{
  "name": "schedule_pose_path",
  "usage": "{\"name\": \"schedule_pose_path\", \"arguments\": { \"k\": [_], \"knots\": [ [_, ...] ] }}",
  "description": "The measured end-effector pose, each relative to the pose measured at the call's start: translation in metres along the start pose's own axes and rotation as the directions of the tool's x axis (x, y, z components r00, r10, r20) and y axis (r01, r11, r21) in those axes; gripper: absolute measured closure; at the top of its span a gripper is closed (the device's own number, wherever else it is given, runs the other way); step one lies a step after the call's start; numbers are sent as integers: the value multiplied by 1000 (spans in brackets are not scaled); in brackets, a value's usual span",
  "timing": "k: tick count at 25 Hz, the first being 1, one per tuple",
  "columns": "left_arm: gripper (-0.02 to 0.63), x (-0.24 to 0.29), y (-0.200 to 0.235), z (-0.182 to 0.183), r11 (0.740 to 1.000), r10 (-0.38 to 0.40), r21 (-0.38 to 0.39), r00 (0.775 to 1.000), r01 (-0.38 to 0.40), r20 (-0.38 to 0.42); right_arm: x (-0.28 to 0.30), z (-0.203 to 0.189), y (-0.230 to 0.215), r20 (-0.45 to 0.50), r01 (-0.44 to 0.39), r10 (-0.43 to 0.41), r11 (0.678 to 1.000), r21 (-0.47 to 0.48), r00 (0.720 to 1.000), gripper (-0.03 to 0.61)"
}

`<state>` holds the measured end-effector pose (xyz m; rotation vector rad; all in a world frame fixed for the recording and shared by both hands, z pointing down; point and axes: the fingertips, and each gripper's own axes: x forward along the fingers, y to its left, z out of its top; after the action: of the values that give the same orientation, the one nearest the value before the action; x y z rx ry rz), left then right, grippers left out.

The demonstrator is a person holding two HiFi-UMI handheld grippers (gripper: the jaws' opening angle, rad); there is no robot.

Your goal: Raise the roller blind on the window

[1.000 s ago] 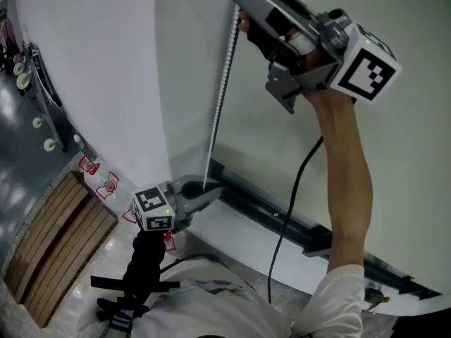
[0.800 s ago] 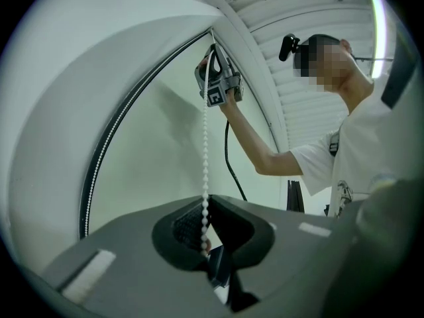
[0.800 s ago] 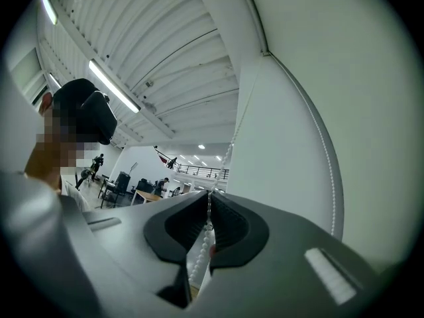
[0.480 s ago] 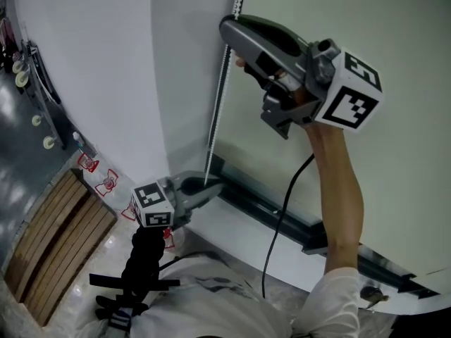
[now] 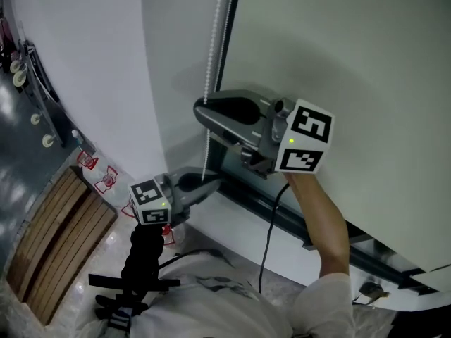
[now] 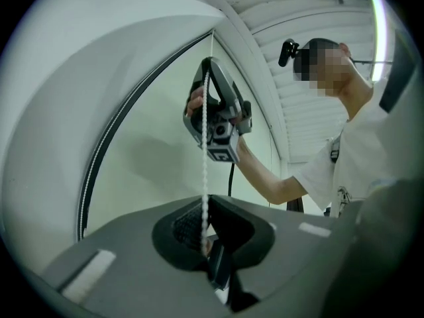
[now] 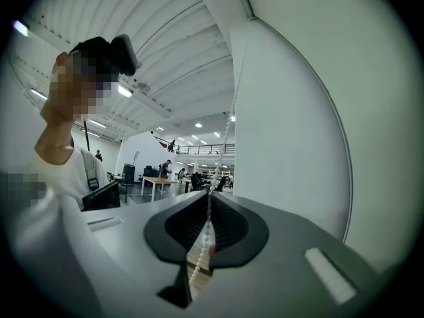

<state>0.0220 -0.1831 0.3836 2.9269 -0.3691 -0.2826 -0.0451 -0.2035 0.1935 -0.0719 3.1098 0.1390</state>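
A white bead chain (image 5: 212, 55) hangs beside the pale roller blind (image 5: 352, 62), along the window's left edge. My right gripper (image 5: 200, 110) is shut on the chain about midway down the window, pointing left. Below it my left gripper (image 5: 217, 182) holds the chain's lower end near the dark bottom rail (image 5: 282, 218). In the left gripper view the bead chain (image 6: 204, 177) runs taut from the right gripper (image 6: 213, 114) down into my closed left gripper (image 6: 205, 240). In the right gripper view the bead chain (image 7: 201, 244) passes between the meeting tips of my right gripper (image 7: 209, 196).
A white wall (image 5: 91, 69) stands to the left of the window. A black cable (image 5: 270, 238) hangs from the right gripper. Wooden slats (image 5: 56, 241) lie on the floor at the lower left. An open hall with desks (image 7: 159, 177) shows beyond the blind's edge.
The right gripper has come down from the top of the view to mid-window, still shut on the chain. The left gripper has stayed at the bottom rail.
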Motion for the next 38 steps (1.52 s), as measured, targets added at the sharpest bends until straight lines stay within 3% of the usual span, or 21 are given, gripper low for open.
{"name": "schedule_pose_path", "arguments": {
  "k": [11,16,21,23,25,38],
  "knots": [
    [615,-2,3,3,1000,22,-7,999,-22,25,-5,-108,24,-130,-15,33,991,133,991,563],
    [615,-4,7,-5,999,31,16,999,-30,-25,-6,-131,24,-141,-15,46,977,212,989,563],
    [615,-4,3,-1,1000,19,6,1000,-19,1,-8,-121,25,-98,-27,48,978,206,994,557],
    [615,-3,3,1,1000,18,11,1000,-18,2,-10,-111,22,-72,-33,49,977,209,996,517],
    [615,-3,3,2,1000,19,12,1000,-19,4,-12,-93,16,-29,-42,49,978,205,998,469],
    [615,-4,5,-3,1000,22,8,1000,-22,0,-11,53,-17,124,-55,56,998,-10,991,456]
  ]
}}
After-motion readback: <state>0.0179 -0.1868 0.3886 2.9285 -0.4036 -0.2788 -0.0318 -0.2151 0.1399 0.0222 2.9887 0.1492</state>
